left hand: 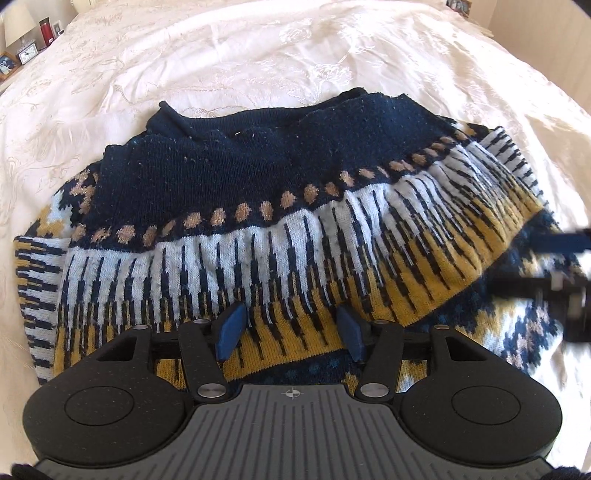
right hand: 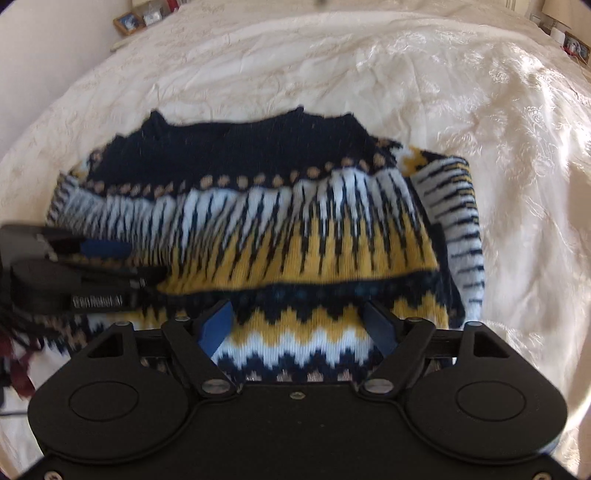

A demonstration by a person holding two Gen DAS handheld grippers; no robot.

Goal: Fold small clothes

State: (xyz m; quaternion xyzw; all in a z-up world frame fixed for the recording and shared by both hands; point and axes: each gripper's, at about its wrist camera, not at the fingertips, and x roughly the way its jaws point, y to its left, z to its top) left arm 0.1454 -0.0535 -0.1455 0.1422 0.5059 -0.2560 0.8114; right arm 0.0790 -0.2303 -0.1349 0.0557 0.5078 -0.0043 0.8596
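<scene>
A knitted sweater (left hand: 280, 221) in navy, white and mustard lies on the cream bedspread, its upper part folded down over the lower body. In the right wrist view the same sweater (right hand: 280, 229) shows a sleeve folded in along its right side. My left gripper (left hand: 290, 334) hovers open over the near mustard band, blue pads spread, nothing between them. My right gripper (right hand: 301, 326) is open above the zigzag hem. The right gripper (left hand: 554, 266) appears blurred at the right edge of the left view; the left gripper (right hand: 110, 254) shows at the left of the right view.
The cream embroidered bedspread (left hand: 258, 55) spreads wide around the sweater. A bedside table at far left holds a lamp, a red bottle (left hand: 46, 31), a clock and a picture frame. More frames (right hand: 127, 20) stand at the bed's far corners.
</scene>
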